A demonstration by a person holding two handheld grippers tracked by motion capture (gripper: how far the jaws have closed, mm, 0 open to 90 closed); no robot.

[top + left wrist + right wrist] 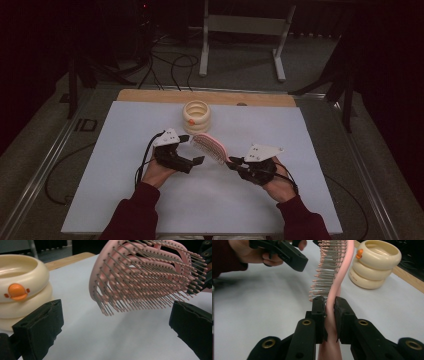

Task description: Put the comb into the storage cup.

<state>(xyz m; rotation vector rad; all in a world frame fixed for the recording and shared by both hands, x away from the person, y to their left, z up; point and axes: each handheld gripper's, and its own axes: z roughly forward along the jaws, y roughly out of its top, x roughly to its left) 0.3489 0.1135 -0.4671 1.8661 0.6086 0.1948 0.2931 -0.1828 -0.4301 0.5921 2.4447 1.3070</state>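
A pink hairbrush (210, 146) hangs above the white mat, held by its handle in my right gripper (233, 161). In the right gripper view the two pads of my right gripper (329, 312) press on the pink hairbrush (337, 282) handle, bristles turned to the left. My left gripper (192, 149) stands open just left of the brush head. Through the left gripper view the hairbrush (147, 275) bristles hover ahead of my left gripper (116, 322), whose jaws are wide apart with nothing between them. A cream stacked-ring holder (196, 116) with an orange knob stands behind the brush.
The white mat (120, 190) covers a wooden table with its bare edge (150, 95) at the back. Cables lie on the floor beyond, beside a white stand frame (240, 30). The cream holder (20, 290) is close to my left jaw.
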